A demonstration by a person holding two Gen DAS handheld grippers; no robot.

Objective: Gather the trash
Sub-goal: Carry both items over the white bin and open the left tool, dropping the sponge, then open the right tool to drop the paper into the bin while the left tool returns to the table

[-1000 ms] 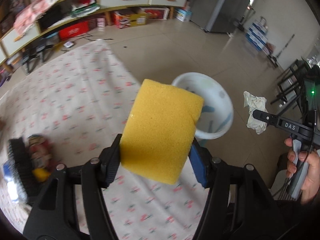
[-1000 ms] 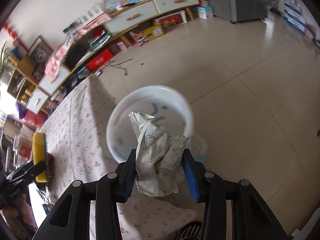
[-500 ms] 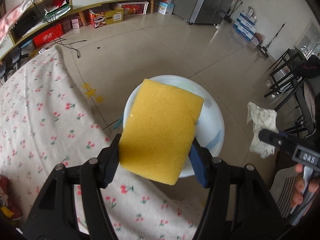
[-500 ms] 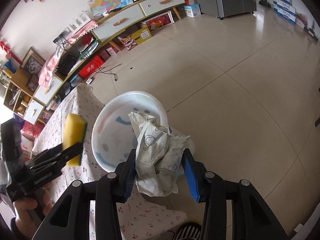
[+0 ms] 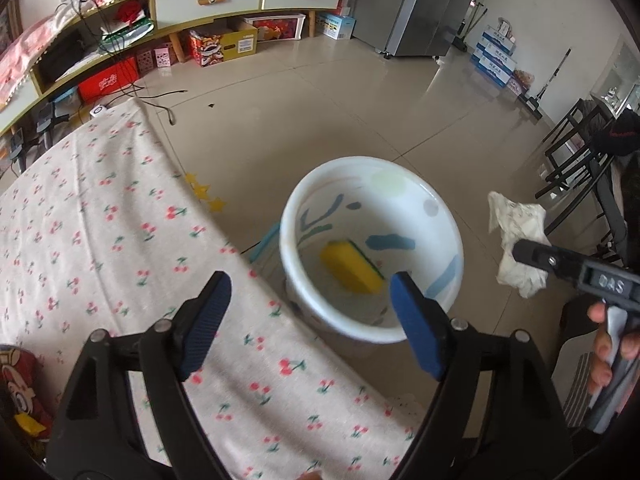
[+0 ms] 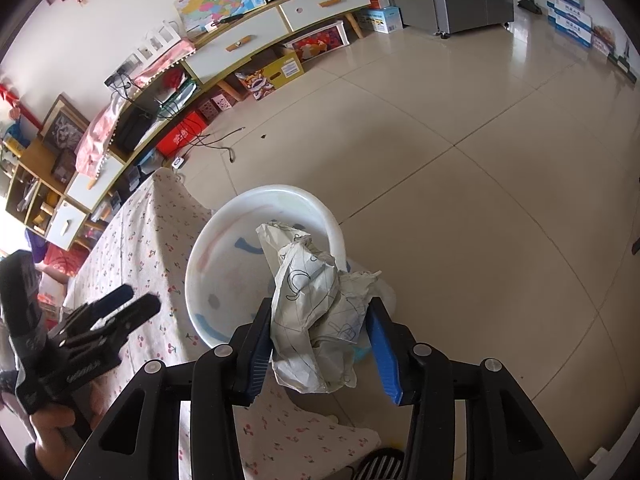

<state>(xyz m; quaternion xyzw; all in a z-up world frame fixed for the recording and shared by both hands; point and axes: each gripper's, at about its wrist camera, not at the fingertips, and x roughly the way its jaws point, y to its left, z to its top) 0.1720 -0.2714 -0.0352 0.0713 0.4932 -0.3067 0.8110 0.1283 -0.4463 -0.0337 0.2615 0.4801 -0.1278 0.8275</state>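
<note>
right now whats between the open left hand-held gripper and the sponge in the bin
Only the white bin's near rim lies between the left hand-held gripper and the yellow sponge, seen in the left wrist view.

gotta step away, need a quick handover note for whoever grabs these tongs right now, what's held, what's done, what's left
Left tongs: open, empty, above the table edge beside the bin.
Right tongs: shut on the crumpled paper, held over the near rim of the white bin.
Done: the yellow sponge lies inside the bin.
Left: open the right tongs over the bin to drop the paper. A red snack packet on the cherry-print tablecloth may be trash too.
</note>
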